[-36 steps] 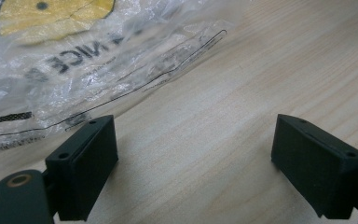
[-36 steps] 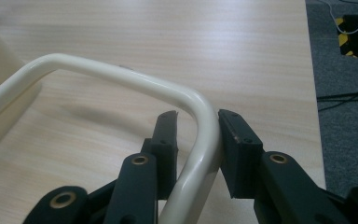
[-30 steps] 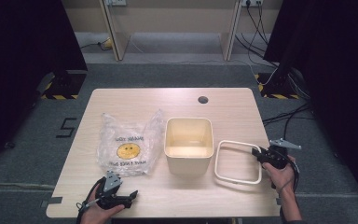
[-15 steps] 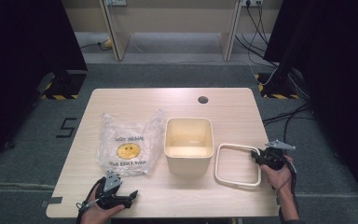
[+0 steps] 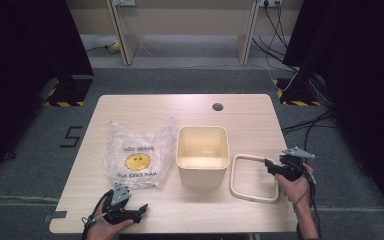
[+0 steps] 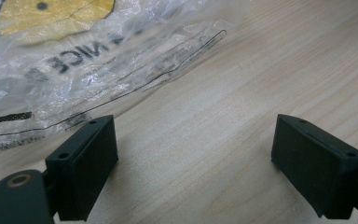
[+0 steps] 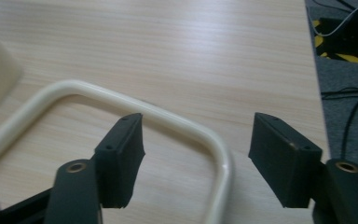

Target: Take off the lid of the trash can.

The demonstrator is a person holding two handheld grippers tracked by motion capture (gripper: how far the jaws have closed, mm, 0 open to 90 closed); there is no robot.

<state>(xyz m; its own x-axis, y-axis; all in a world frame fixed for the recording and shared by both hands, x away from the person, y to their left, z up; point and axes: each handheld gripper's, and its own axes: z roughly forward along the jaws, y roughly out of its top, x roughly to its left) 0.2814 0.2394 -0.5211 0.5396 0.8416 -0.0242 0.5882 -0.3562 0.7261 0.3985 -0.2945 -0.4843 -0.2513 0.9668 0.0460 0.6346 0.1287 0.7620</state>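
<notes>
A cream square ring point(image 5: 240, 190) lies flat on the table to the right of a cream square bin point(image 5: 202, 172). My right gripper point(image 5: 269, 165) is at the ring's right far corner. Its jaws have just been opening. In the right gripper view that rounded corner of the ring point(image 7: 177, 122) lies between the jaws of the right gripper point(image 7: 198, 144), and neither pad presses it. A clear plastic bag point(image 5: 137, 152) with a yellow smiley face lies left of the bin. My left gripper point(image 5: 140, 210) rests open at the table's front edge, just below the bag point(image 6: 74, 60).
The wooden table point(image 5: 240, 115) has a round cable hole point(image 5: 218, 106) near its far edge. The table's right edge runs close beside my right hand, with cables point(image 5: 305, 125) on the floor beyond it. Desk legs and dark curtains stand behind the table.
The right gripper's jaws have opened and let go of the ring, which has come down to lie flat on the table. The left gripper has not moved.
</notes>
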